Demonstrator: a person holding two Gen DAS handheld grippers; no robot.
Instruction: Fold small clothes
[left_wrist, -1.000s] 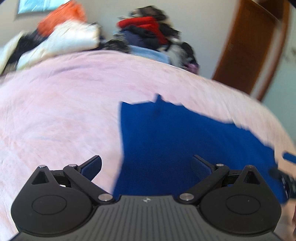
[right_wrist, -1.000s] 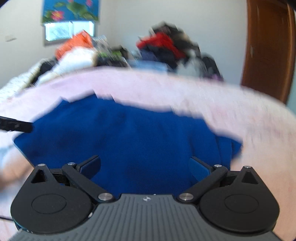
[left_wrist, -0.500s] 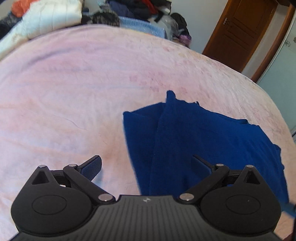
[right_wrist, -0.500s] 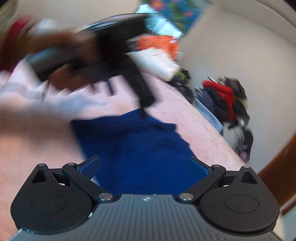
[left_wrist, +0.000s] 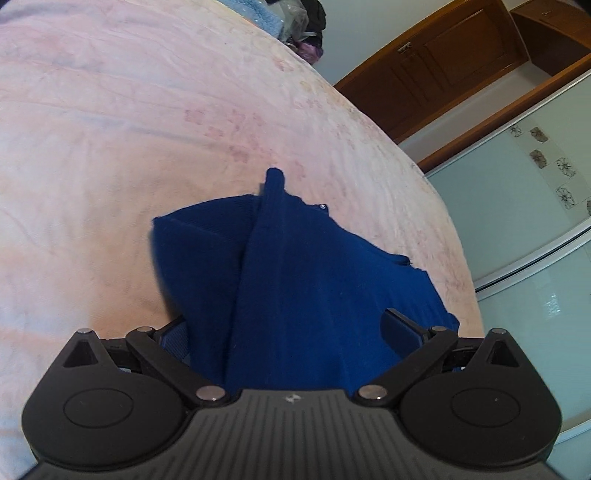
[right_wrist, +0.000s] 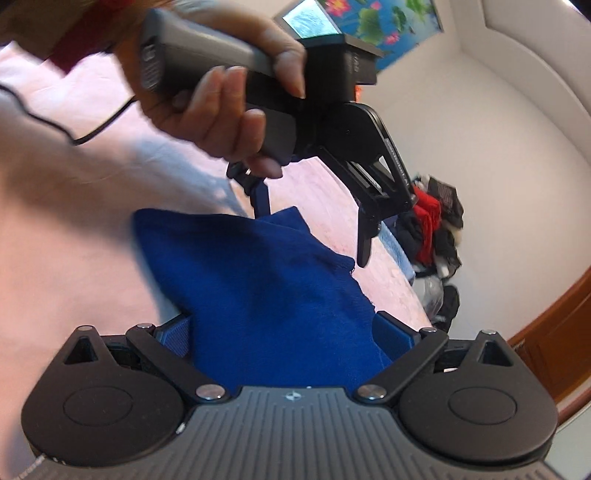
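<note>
A blue cloth (left_wrist: 306, 280) is lying on a pink blanket (left_wrist: 129, 140) that is covering the bed. The cloth is partly folded — one flap is lying over the rest, and a long ridge is running up its middle to a little point at the far end. In the right wrist view the same blue cloth (right_wrist: 266, 295) is filling the space just in front of the camera.

The left gripper (left_wrist: 286, 334) is hanging right above the near edge of the cloth. Its jaws are standing wide apart, with cloth showing between them, and the pads are not pressing on it.

The right gripper (right_wrist: 282, 334) is also just over the near edge of the cloth. Its jaws have just been closing a little, but they are wide apart and not pinching the cloth between them.

Above the cloth, a hand (right_wrist: 218, 92) is holding the grey handle of the left gripper, and a thin black cord is trailing from it.

Beyond the cloth, at the far end of the blanket, a pile of clothes (right_wrist: 436, 229) is sitting — red, black and white. A brown wooden door (left_wrist: 436, 70) is standing past the blanket's far edge.
</note>
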